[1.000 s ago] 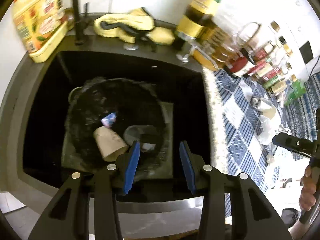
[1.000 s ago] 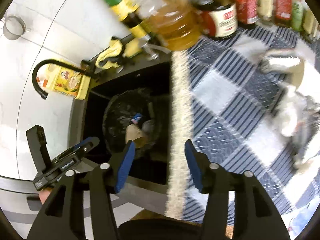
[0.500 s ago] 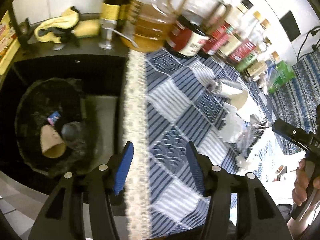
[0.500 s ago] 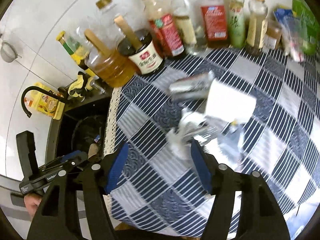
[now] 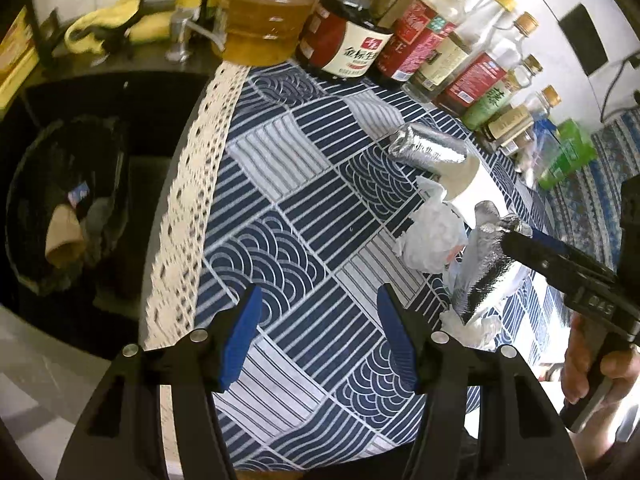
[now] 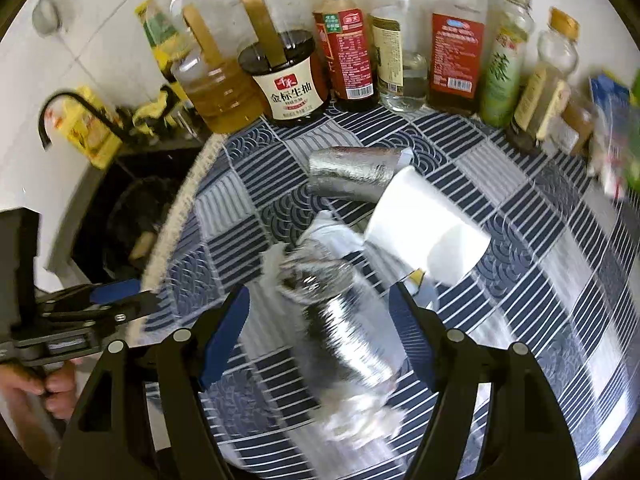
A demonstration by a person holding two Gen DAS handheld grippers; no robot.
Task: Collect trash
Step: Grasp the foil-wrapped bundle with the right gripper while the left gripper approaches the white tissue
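- Nearest the right wrist camera, the right tongs (image 6: 320, 332) point steeply down at the counter (image 6: 560, 216), jaws wide and opening, with a crumpled silver foil wrapper (image 6: 352, 344) lying between the blue pads (image 6: 224, 328); the pads do not press on it (the foil is blurred, so its edges are hard to make out).
- Over bare blue-and-white patterned cloth (image 5: 304, 224), the left tongs (image 5: 320, 340) are also opening, with nothing between the jaws.
- Just beyond the right tongs sits a clump of clear plastic and white tissue (image 6: 292, 268), touching the far end of the foil wrapper.
- Beside that clump, a white paper cup (image 6: 424, 224) lies on its side, mouth toward the camera.
- Behind the cup, touching it, lies a rolled foil packet (image 6: 352, 176).
- Along the back wall stands a row of bottles: a soy sauce jug (image 6: 288, 80), an oil jug (image 6: 220, 92), a red-labelled bottle (image 6: 348, 52) and more to the right.
- Off the lace edge of the cloth, the black sink (image 5: 132, 120) holds a black-bagged bin (image 5: 60, 208) with a brown paper cup (image 5: 62, 236) and other scraps inside.
- On the sink's far rim, yellow gloves (image 5: 116, 20) are draped.
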